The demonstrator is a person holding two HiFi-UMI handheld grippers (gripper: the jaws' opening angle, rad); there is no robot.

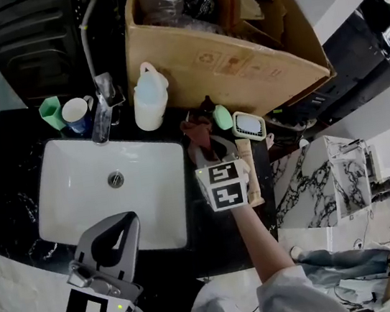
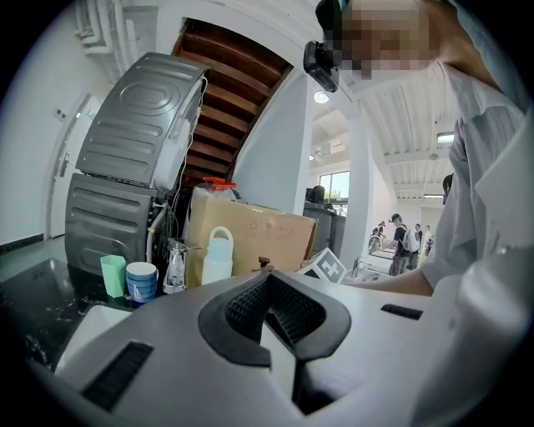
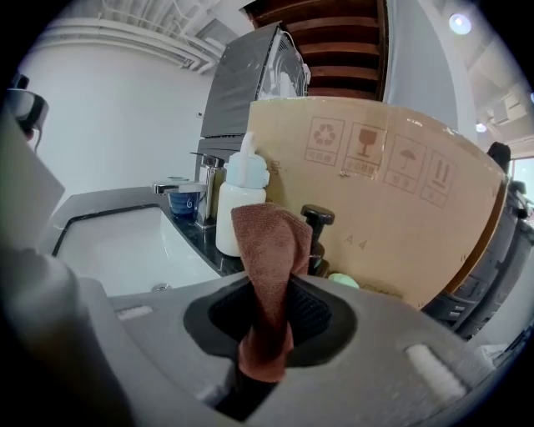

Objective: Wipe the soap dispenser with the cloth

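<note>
The soap dispenser [image 1: 207, 105], dark with a black pump head [image 3: 318, 218], stands on the black counter in front of the cardboard box. My right gripper [image 1: 206, 154] is shut on a brown cloth [image 3: 269, 267]. The cloth stands up from the jaws and hangs just in front of the dispenser, covering part of it; in the head view the cloth [image 1: 197, 134] lies against the dispenser's near side. My left gripper [image 1: 122, 225] is held over the front rim of the sink, far from the dispenser, with its jaws together and nothing between them [image 2: 271, 288].
A white basin [image 1: 79, 205] fills the counter's left, with a faucet [image 1: 101, 111], a green cup [image 1: 50, 111] and a blue mug [image 1: 76, 115] behind it. A white handled bottle [image 1: 148, 97], a green object [image 1: 222, 117] and a soap dish [image 1: 248, 125] flank the dispenser. The cardboard box [image 1: 239, 65] is close behind.
</note>
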